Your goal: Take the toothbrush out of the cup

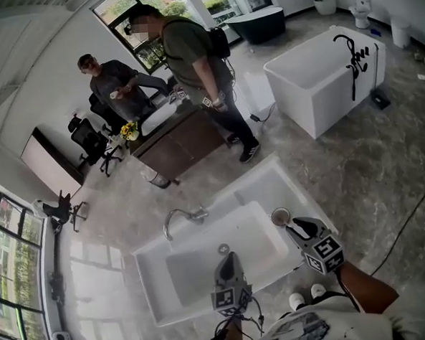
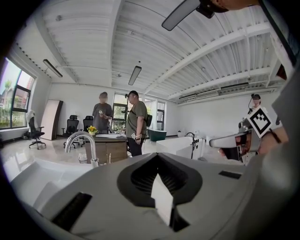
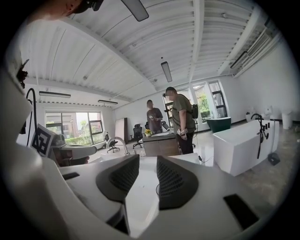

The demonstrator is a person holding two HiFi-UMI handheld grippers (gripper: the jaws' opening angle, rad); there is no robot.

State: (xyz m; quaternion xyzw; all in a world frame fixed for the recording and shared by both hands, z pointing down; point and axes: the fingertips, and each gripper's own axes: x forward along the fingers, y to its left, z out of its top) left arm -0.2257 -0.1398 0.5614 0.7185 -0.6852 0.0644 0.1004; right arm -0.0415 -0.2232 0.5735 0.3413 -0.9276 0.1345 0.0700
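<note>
A small brown cup stands on the right rim of the white sink counter. Its inside is dark and I cannot make out a toothbrush in it. My right gripper sits just in front of the cup, pointing at it. In the right gripper view its jaws stand apart, and only white counter shows between the dark pads. My left gripper hovers over the basin's front edge, with its pads together and nothing held. The right gripper also shows at the right of the left gripper view.
A chrome faucet rises at the basin's back left. Beyond it, two people stand by a wooden desk. A white bathtub is at the far right, cables run across the floor, and office chairs stand at the left.
</note>
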